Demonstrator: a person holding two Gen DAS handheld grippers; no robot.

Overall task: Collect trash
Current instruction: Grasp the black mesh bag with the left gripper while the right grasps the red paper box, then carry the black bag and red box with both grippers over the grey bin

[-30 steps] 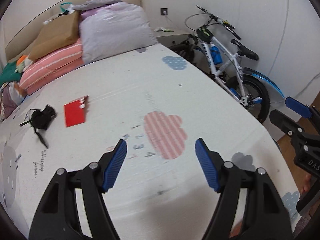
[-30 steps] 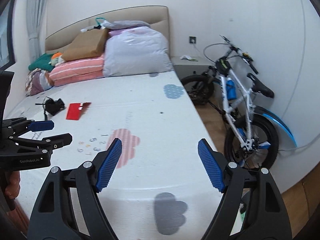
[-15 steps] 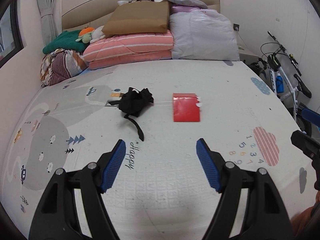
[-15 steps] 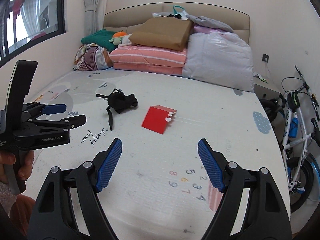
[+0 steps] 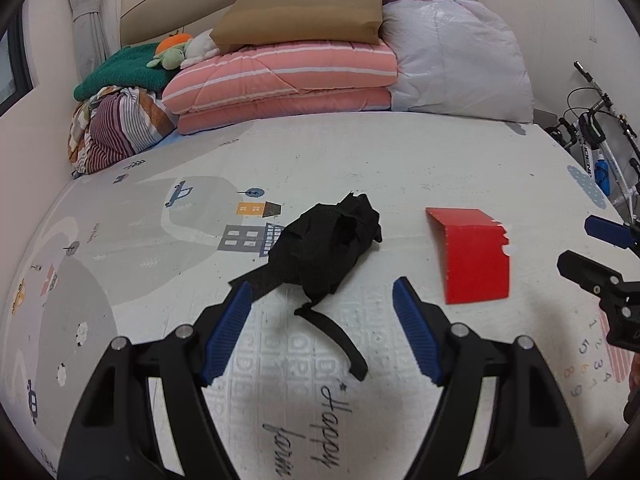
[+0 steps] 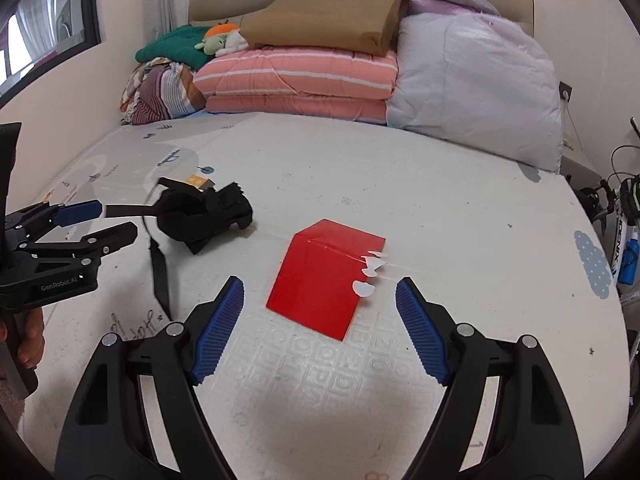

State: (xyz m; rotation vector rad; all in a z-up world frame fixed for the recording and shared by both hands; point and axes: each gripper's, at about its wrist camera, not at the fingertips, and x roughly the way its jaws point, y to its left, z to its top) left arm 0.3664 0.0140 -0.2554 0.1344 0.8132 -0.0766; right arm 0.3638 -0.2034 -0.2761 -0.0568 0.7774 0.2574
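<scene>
Bed [image 5: 400, 152] with printed cover: left claw [image 5: 320, 328] tilts down, wide open and empty, over the black crumpled bag [image 5: 324, 248]; right claw [image 6: 318, 320], likewise, over the red paper [image 6: 320, 276].

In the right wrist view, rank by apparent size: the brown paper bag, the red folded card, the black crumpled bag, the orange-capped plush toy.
1. brown paper bag
2. red folded card, though nearness to the camera inflates it
3. black crumpled bag
4. orange-capped plush toy
</scene>
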